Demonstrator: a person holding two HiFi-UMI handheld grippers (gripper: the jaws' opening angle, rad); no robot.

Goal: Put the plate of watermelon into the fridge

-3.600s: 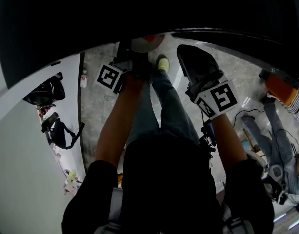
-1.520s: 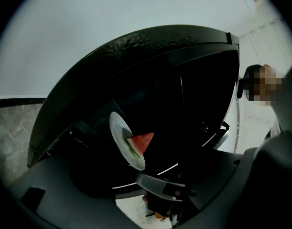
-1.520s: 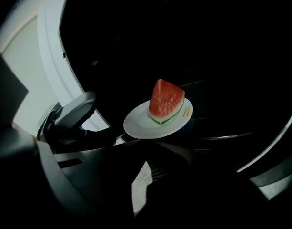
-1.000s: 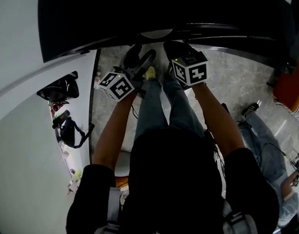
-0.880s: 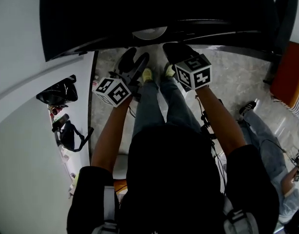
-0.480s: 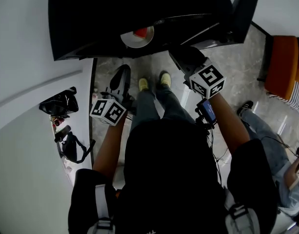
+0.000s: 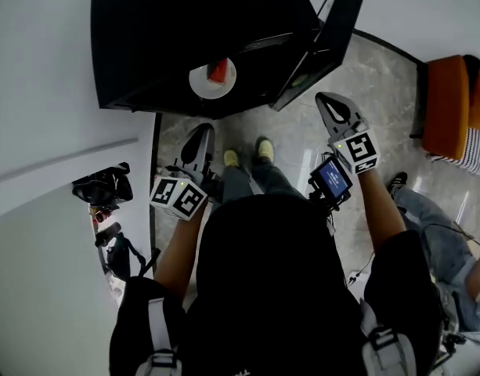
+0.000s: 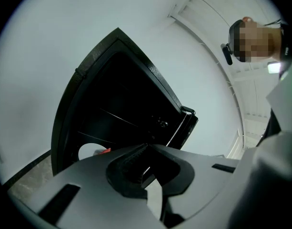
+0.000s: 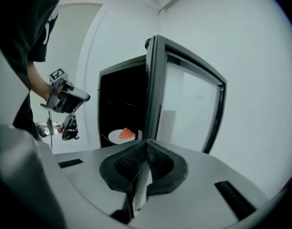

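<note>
The black fridge [image 7: 185, 30] stands open, its door [image 7: 326, 37] swung out to the right. Inside on a shelf sits the white plate [image 7: 211, 81] with a red watermelon wedge [image 7: 218, 70]. Both grippers hang in front of the fridge, apart from it. My left gripper [image 7: 201, 130] is shut and empty, below and left of the plate. My right gripper [image 7: 324, 99] is shut and empty, beside the door's lower edge. The left gripper view shows the plate [image 8: 87, 151] low in the dark cabinet. The right gripper view shows the plate [image 9: 121, 136], the glass door [image 9: 184, 94] and the left gripper [image 9: 81, 98].
An orange seat [image 7: 447, 104] stands at the right, and another person's legs [image 7: 443, 225] lie on the floor there. Dark bags [image 7: 105, 186] sit by the white wall on the left. Marble floor [image 7: 279, 128] lies between me and the fridge.
Both grippers have drawn back and risen from the fridge opening. The left jaws, open a second ago, are now shut. The right gripper swung right, beside the door. The plate stays on the shelf.
</note>
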